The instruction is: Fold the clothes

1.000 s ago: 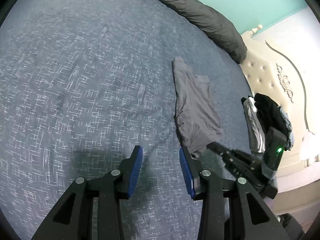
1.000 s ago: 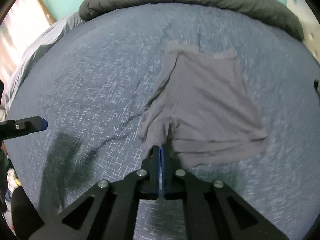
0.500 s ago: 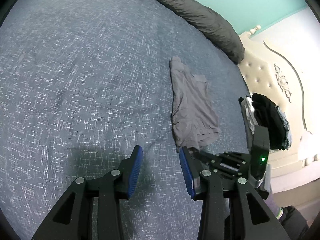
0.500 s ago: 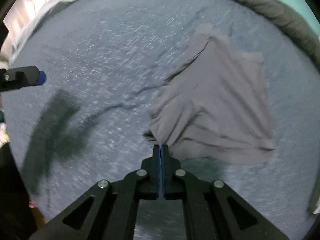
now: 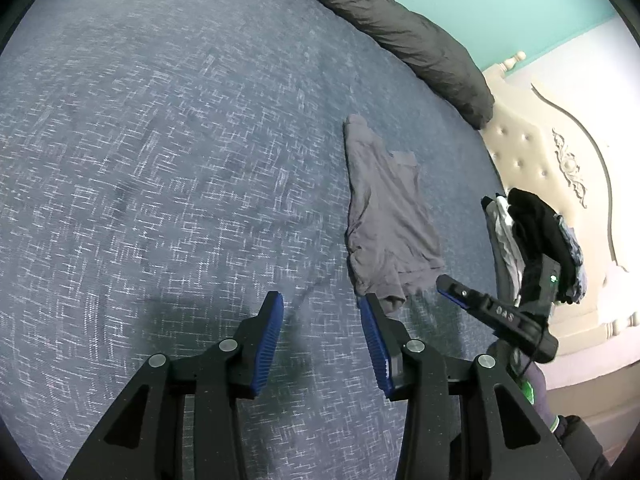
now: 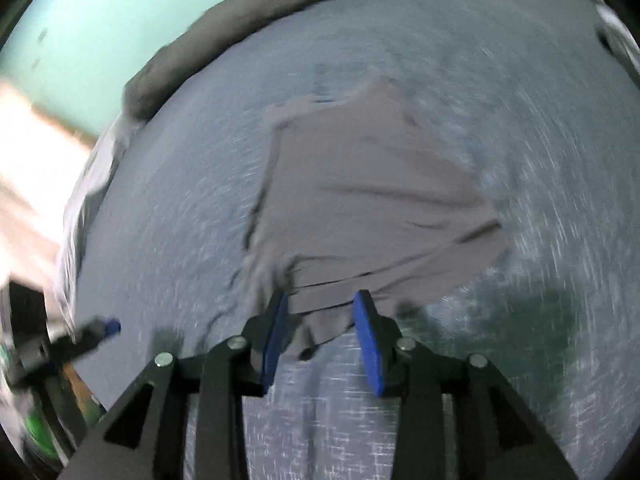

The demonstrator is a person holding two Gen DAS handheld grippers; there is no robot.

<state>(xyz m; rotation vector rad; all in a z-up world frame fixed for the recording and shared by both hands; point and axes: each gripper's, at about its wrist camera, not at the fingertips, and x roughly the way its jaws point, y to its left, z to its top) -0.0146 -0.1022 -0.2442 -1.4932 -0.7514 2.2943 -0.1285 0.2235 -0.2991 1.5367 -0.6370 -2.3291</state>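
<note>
1. Released since the earlier frame, the grey shorts lie flat on the bed; right gripper jaws now stand open over their hem.
2. Left gripper hovers nearby, jaws open, empty.
3. Risk: regripping one layer only could drag the shorts askew.

right-wrist view motion-blurred, shorts hem smeared

Grey shorts lie rumpled, roughly flat on the blue bedspread.
</note>
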